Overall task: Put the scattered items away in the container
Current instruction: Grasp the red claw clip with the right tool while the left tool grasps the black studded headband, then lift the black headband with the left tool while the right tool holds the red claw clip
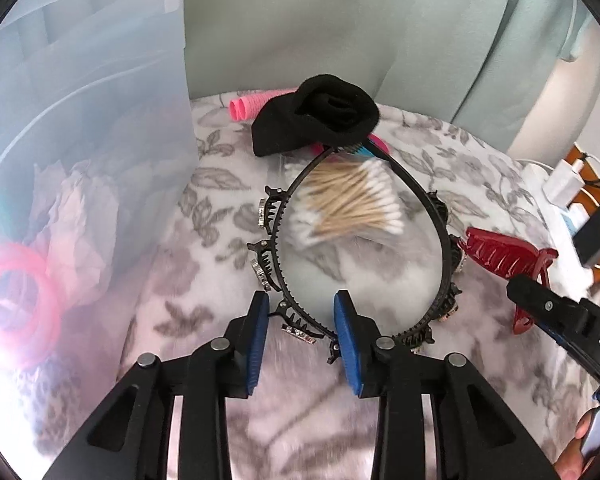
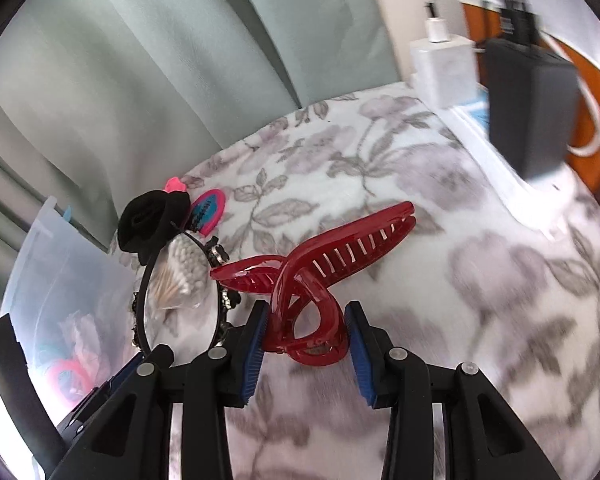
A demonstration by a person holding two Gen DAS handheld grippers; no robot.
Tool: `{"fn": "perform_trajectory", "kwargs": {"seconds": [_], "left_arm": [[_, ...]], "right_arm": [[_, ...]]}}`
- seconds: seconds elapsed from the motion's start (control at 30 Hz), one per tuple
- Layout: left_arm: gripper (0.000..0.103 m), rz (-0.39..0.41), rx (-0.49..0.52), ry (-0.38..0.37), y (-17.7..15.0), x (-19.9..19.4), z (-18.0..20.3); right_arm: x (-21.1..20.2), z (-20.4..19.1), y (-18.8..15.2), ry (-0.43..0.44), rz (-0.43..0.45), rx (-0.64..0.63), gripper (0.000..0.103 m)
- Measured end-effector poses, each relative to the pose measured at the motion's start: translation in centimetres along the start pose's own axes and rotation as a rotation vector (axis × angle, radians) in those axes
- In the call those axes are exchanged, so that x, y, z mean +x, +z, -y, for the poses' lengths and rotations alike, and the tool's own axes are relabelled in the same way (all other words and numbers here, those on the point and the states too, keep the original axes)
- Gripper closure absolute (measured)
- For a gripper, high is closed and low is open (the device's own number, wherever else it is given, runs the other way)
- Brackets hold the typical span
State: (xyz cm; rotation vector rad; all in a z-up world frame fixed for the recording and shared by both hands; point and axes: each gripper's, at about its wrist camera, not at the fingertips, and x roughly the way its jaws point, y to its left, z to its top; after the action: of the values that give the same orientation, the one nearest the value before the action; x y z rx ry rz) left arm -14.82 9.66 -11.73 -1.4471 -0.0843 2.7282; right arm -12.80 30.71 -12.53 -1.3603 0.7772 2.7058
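A black toothed headband (image 1: 420,188) with small clips lies on the floral blanket around a bag of cotton swabs (image 1: 352,204). My left gripper (image 1: 302,320) is open, its fingers on either side of the headband's near left arm. A red claw clip (image 2: 320,264) lies to the right. My right gripper (image 2: 306,340) is open, its pads on either side of the clip's looped handles; it also shows in the left wrist view (image 1: 540,304). The translucent container (image 1: 88,160) stands at the left, holding a pink ring (image 1: 16,300) and crumpled paper.
A black sock (image 1: 320,120), a pink hair roller (image 1: 252,102) and a pink and blue brush (image 2: 208,210) lie behind the headband. White and black chargers on a power strip (image 2: 500,80) sit at the blanket's right edge. Green curtains hang behind.
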Motion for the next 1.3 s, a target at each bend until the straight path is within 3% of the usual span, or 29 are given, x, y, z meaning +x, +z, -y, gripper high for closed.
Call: {"fn": "perform_trajectory", "kwargs": {"seconds": [0.33,0.5,1.03,1.07,1.1,1.3], "left_arm": [[0.08,-0.002,0.048,-0.023,-1.9,-4.1,0.8],[0.08,0.015,0.089,-0.045,-2.8,-6.6,1.4],[0.081,0.197,0.134,-0.1,-3.2,-16.6,0.9],[0.086,0.206,0.132,-0.105,-3.1,-17.2,0.8],[0.099,0.216,0.131,-0.112,-3.1,-17.7,0.6],[0.099,0.285,0.129,-0.14,-2.9,-20.9,0.1]], "right_arm": [[-4.2,1.1,-2.9,0.01,0.001,0.054,0.062],[-6.7,1.2,-3.5,0.015,0.026,0.073,0.062],[-14.6,-0.4,-4.1,0.073,0.138,0.063,0.063],[-15.3,-0.6,-4.0,0.077,0.149,0.058,0.063],[-15.8,-0.8,-4.0,0.08,0.16,0.054,0.063],[-18.8,-2.1,-4.0,0.096,0.212,0.03,0.063]]}}
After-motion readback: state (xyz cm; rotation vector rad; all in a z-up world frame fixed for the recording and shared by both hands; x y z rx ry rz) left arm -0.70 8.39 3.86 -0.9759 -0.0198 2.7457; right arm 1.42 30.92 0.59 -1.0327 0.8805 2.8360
